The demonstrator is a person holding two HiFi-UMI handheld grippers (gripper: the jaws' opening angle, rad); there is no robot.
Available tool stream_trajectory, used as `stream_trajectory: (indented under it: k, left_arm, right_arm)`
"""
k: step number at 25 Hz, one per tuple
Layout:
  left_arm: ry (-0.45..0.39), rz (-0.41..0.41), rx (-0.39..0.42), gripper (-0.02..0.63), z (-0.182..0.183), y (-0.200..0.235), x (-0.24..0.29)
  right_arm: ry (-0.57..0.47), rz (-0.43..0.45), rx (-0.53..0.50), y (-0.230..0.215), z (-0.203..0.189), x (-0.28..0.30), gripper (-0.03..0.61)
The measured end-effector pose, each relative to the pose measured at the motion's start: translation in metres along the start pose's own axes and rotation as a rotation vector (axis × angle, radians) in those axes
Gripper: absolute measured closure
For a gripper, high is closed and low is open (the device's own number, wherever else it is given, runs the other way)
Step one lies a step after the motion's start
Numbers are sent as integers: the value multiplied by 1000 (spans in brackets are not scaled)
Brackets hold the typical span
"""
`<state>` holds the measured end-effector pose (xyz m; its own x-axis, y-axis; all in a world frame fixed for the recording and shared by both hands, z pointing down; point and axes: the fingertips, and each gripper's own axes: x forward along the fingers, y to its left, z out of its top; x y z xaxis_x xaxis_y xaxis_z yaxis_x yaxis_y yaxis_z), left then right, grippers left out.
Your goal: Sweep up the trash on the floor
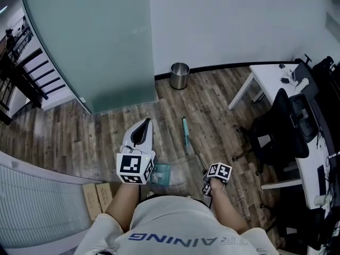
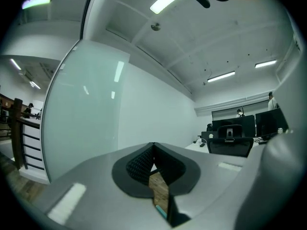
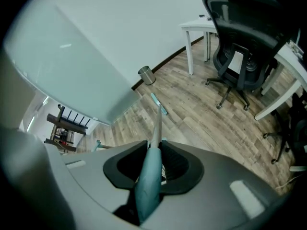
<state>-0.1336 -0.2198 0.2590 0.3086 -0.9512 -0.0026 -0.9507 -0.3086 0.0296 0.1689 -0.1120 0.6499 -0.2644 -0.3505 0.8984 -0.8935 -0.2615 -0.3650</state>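
Wood-look plank floor [image 1: 223, 105], grey-brown, matte. Frosted glass panel [image 1: 90, 47] at the upper left, smooth and pale green.

Left gripper [image 2: 153, 150]: held about level, facing the glass and white wall. Ribbed black fingers [image 2: 139, 166] pressed together at the tips, nothing clamped between them. A sliver of floor and a teal edge show through the gap lower down. In the head view a pale teal flat piece [image 1: 162, 174] lies just beside this gripper's marker cube; I cannot tell what it is or whether anything touches it.

Right gripper [image 3: 152, 150]: tilted steeply down, fingers clamped on the broom [image 3: 148, 181]. The grip is smooth teal plastic, tapering into a thin grey shaft that runs forward to a narrow teal head near the floor, seen in the head view ahead of the person's feet. I cannot tell whether the head touches the boards.

Cylindrical metal bin [image 1: 179, 76], shiny, upright against the wall's dark skirting, well apart from the broom head.

White tabletop [image 1: 273, 76] on thin white legs at the right; black mesh-backed office chair [image 1: 276, 132] on castors beside it.

Two flat cardboard pieces [image 1: 98, 198] on the floor at the person's left.
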Motion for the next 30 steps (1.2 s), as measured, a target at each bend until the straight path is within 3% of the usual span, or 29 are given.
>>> stream_trajectory:
  k: [8,21,30]
  left_arm:
    - [13,-43,-8,615,-10,-11,0]
    - [10,-35,-13,615,-8,-6,-18]
    - [46,3,0,615,-18,7,-33]
  right_arm:
    - [-57,14,-83,46,19,-8,471]
    - [-31,20,-56,37,-8,-6,472]
    - [-32,37,-86,55,-13,0,471]
